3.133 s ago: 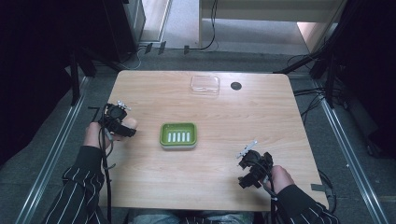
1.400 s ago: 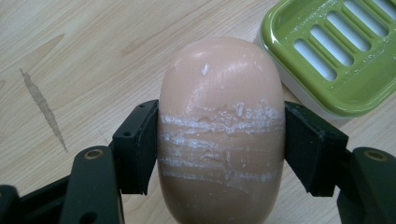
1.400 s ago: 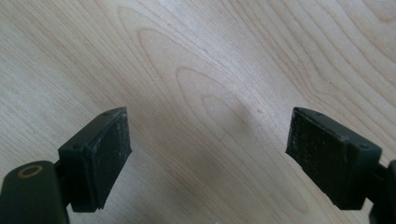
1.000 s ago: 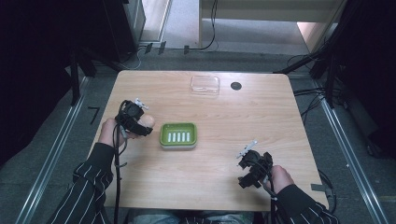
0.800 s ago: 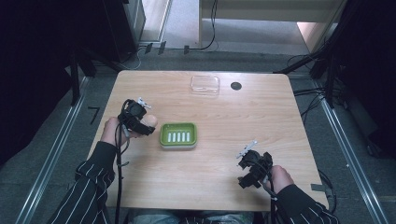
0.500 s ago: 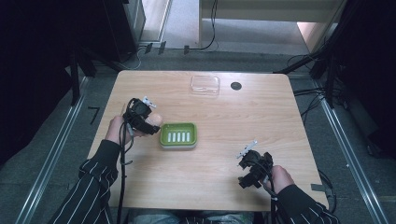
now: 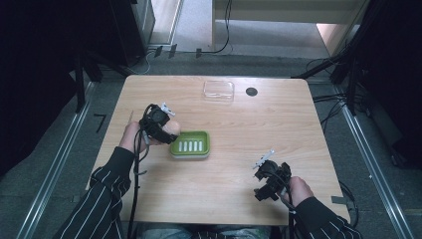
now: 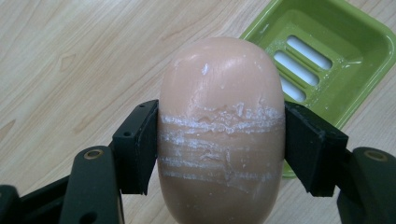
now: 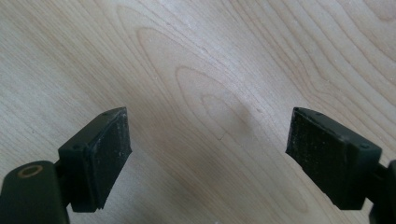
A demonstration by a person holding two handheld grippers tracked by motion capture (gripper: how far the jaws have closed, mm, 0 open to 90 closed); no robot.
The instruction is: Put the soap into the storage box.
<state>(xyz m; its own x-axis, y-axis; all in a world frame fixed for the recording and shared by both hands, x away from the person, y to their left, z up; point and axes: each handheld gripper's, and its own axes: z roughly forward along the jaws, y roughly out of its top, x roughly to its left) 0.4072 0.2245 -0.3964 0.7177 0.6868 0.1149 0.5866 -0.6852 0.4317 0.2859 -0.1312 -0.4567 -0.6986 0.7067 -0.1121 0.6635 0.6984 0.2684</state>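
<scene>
smooth peach oval soap point(image 8: 222, 135) scored white, slotted glossy green dish point(image 8: 327, 56)

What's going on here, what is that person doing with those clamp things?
A person at a wooden table holds a two-jaw gripper in each hand. The left gripper is clamped on a peach-coloured bar of soap, beside the green soap dish, which has nothing in it. The right gripper hangs open over bare table nearer the person. A clear lid lies at the far edge.

Soap point(image 8: 221, 126) in left claw point(image 8: 221, 149) just left of dish point(image 7: 190, 145), lid point(image 7: 218, 90) behind
</scene>
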